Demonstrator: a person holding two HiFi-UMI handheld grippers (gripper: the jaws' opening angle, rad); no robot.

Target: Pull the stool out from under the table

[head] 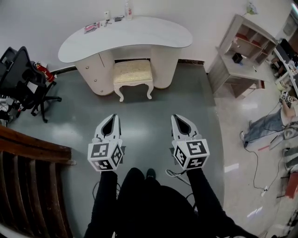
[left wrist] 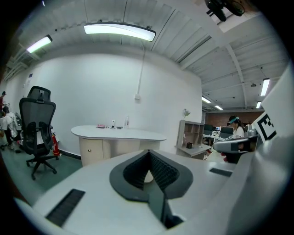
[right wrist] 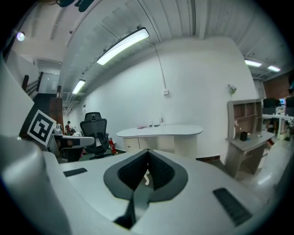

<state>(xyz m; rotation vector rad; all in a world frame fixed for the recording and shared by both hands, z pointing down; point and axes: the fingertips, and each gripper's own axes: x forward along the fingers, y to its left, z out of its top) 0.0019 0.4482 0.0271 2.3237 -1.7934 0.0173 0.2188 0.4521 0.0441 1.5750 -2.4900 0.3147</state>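
Stool (head: 133,74) sits on the far side, tucked between the two pedestals of the white surface (head: 125,35), with its cushioned seat and front legs poking out toward me. My left tongs (head: 113,119) and right tongs (head: 177,119) hover side by side, well apart from it. Both are closed tight with nothing gripped. Grey floor (head: 144,111) lies between them and the stool. A black office chair (head: 23,76) stands far left, a wooden railing (head: 28,158) near left and a shelf unit (head: 244,46) far right. A bottle (head: 128,10) stands at the surface's far edge.
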